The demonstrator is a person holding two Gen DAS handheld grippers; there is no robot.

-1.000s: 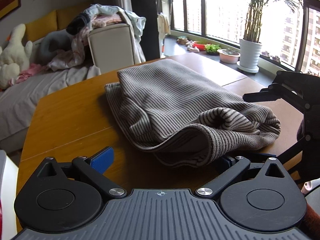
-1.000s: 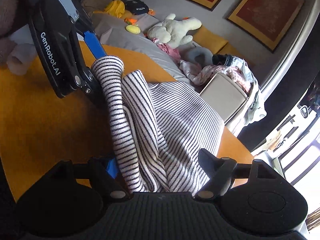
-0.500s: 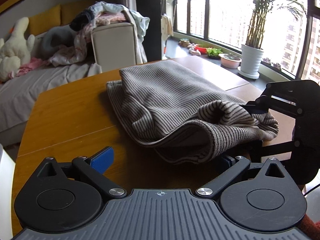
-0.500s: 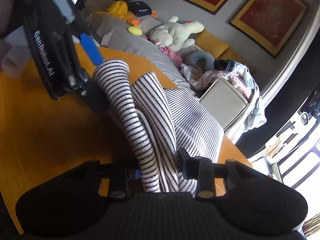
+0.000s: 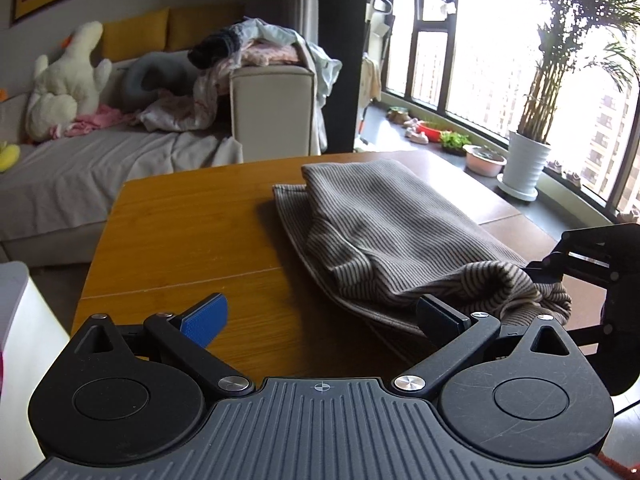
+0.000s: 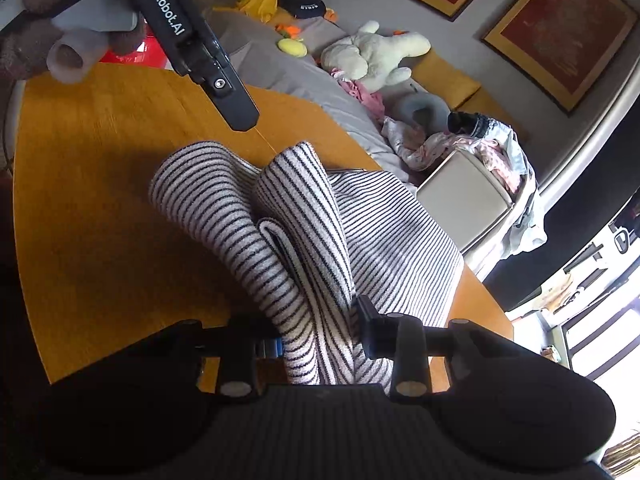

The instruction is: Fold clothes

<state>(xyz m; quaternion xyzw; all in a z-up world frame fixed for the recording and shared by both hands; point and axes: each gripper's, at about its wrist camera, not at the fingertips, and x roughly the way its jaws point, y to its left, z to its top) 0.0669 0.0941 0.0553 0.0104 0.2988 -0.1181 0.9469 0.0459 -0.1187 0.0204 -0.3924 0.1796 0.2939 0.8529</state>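
Sweater (image 6: pixel 304 264) pinched between right hand-held gripper (image 6: pixel 320 340) pads.

Home living room — sofa (image 5: pixel 100 168), plush toy (image 5: pixel 66 88), framed pictures (image 6: pixel 560 28), potted plant (image 5: pixel 528 160)

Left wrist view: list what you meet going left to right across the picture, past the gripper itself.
White plush toy → grey neck pillow → beige sofa arm → striped garment on the wooden table → white plant pot → right gripper, closed on the garment's edge.
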